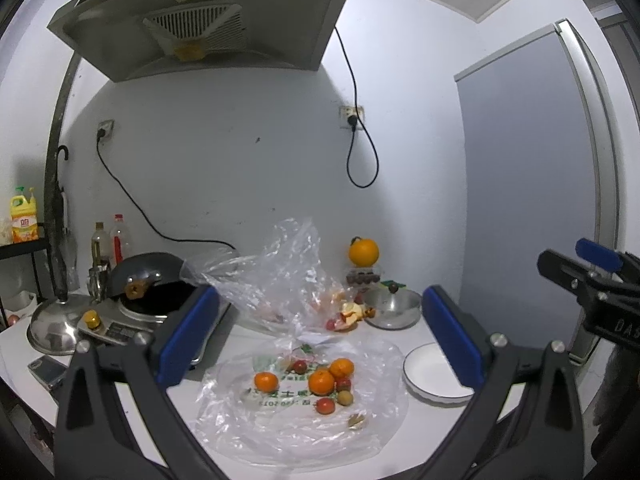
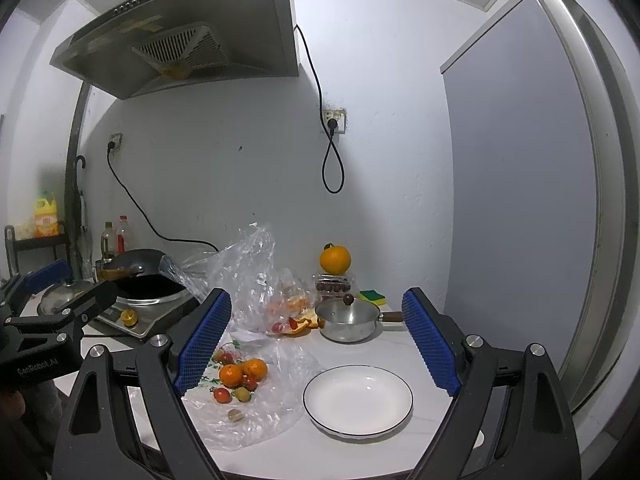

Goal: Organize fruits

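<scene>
Several small oranges (image 1: 321, 382) (image 2: 231, 375) and cherry tomatoes (image 1: 325, 405) (image 2: 222, 395) lie on a flattened clear plastic bag (image 1: 288, 432) (image 2: 256, 416) on the white counter. An empty white plate (image 1: 428, 376) (image 2: 357, 399) with a dark rim sits to the right of the bag. My left gripper (image 1: 320, 344) hovers open above the fruit pile. My right gripper (image 2: 316, 344) hangs open above the plate's near left side. Neither holds anything. Each gripper shows at the edge of the other's view.
A crumpled bag (image 1: 280, 276) (image 2: 248, 276) with peel and fruit lies behind. A steel pot (image 1: 394, 308) (image 2: 347, 320) stands beyond the plate, with a large orange (image 1: 363, 252) (image 2: 335, 260) on a box. An induction cooker with a black wok (image 1: 152, 280) (image 2: 140, 280) occupies the left; a grey door (image 2: 520, 200) stands right.
</scene>
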A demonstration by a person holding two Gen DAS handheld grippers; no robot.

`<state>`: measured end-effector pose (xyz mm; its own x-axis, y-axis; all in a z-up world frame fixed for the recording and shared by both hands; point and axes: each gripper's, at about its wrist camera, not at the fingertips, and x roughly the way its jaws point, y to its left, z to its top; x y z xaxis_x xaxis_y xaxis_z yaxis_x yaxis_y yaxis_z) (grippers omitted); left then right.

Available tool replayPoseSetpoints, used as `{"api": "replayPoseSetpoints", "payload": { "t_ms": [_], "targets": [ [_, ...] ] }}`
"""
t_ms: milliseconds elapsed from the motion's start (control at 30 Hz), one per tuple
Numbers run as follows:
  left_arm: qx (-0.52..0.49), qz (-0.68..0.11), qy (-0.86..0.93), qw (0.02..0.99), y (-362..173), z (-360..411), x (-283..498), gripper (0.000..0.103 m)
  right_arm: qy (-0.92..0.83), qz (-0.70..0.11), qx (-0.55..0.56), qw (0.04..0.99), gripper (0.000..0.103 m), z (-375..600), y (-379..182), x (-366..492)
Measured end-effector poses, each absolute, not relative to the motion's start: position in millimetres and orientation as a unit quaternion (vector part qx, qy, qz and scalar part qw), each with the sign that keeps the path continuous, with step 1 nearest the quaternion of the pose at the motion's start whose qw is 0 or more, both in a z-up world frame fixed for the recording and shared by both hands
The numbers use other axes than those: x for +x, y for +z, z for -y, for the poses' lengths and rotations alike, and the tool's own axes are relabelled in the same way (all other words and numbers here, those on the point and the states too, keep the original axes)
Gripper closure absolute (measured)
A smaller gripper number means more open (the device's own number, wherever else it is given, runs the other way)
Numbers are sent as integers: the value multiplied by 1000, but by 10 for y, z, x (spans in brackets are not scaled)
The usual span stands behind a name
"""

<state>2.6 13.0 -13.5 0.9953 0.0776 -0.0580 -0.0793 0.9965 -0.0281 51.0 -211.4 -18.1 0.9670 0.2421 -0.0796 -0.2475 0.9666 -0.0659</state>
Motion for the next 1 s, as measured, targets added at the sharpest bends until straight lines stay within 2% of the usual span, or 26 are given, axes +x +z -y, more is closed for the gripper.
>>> {"api": "replayPoseSetpoints", "payload": {
  "t_ms": [1000],
  "targets": [
    [-11, -26, 37, 999, -160, -118, 7, 1, 125, -41, -42, 990, 13, 2077, -205, 539]
  ]
}}
